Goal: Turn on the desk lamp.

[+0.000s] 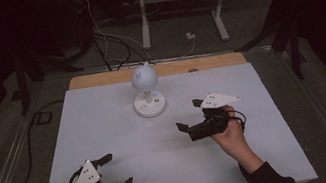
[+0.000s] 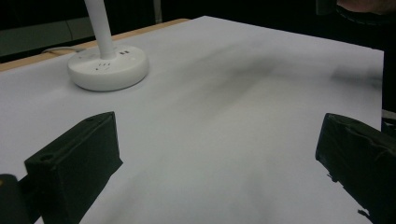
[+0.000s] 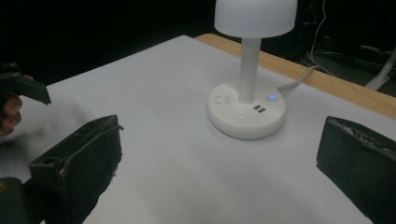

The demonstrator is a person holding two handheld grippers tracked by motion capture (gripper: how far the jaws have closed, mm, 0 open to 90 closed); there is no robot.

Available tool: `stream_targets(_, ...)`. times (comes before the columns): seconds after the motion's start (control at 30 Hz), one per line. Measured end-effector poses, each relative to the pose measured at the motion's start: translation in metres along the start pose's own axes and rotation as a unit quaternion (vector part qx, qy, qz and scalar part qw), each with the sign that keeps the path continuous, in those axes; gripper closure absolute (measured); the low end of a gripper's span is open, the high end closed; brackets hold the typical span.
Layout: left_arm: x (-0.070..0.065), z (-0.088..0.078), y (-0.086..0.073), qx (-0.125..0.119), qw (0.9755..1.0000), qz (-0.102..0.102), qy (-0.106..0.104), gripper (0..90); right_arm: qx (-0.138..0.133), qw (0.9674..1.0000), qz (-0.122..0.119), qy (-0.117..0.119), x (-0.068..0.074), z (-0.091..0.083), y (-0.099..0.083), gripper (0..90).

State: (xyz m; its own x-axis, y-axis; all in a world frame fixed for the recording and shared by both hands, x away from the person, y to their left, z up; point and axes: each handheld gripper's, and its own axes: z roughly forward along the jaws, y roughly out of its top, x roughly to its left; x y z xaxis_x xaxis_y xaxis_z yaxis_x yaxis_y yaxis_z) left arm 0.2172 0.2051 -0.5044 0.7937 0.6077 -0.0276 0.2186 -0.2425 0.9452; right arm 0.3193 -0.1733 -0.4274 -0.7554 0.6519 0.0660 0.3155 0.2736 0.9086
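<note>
Lamp (image 1: 147, 92): one white desk lamp stands near the far edge of the white table (image 1: 110, 146), ahead of two grippers. Right gripper (image 1: 189, 115) hovers nearer it, jaws spread and empty; left gripper (image 1: 117, 171) sits well apart by the near edge, also spread. Nothing lies between them.

text: none readable | lamp base (image 3: 246, 116): small marks and sockets, too small to read
</note>
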Motion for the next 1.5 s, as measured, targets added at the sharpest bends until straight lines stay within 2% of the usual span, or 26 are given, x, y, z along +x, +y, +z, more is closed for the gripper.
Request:
stream_targets(0.57, 0.0, -0.001, 0.0, -0.003, 1.0, -0.003, 0.0, 0.4, 0.007, 0.9999, -0.008, 0.01, 0.003, 0.025, 0.012, 0.0)
stream_targets(0.8, 0.0, -0.001, 0.0, -0.003, 1.0, -0.002, 0.0, 0.3, 0.009, 0.9996, -0.007, 0.025, 0.003, 0.037, 0.014, 0.0)
stream_targets(0.93, 0.001, -0.001, 0.0, -0.004, 1.0, -0.003, -0.001, 0.3, 0.02, 0.9996, -0.014, 0.014, 0.004, 0.046, 0.013, 0.0)
stream_targets(1.03, 0.001, -0.001, 0.0, -0.003, 1.0, -0.002, 0.0, 0.3, 0.027, 0.9994, -0.01, 0.018, 0.004, 0.05, 0.013, 0.0)
stream_targets(1.13, 0.001, -0.001, 0.0, -0.005, 1.0, -0.004, -0.001, 0.3, 0.034, 0.9993, -0.015, 0.011, 0.003, 0.056, 0.012, 0.0)
stream_targets(1.2, 0.001, -0.001, 0.0, -0.004, 1.0, -0.004, -0.001, 0.4, 0.04, 0.9991, -0.008, 0.012, 0.001, 0.063, 0.011, 0.0)
stream_targets(1.33, 0.001, -0.002, 0.0, -0.006, 1.0, -0.006, -0.001, 0.3, 0.046, 0.9989, -0.009, 0.005, -0.001, 0.07, 0.008, 0.0)
stream_targets(1.4, 0.001, -0.002, 0.0, -0.004, 1.0, -0.004, -0.002, 0.4, 0.049, 0.9988, 0.005, -0.004, -0.004, 0.078, 0.006, 0.0)
stream_targets(1.5, 0.001, -0.002, 0.0, -0.006, 1.0, -0.004, -0.002, 0.3, 0.061, 0.9979, 0.012, -0.02, -0.007, 0.085, 0.004, 0.0)
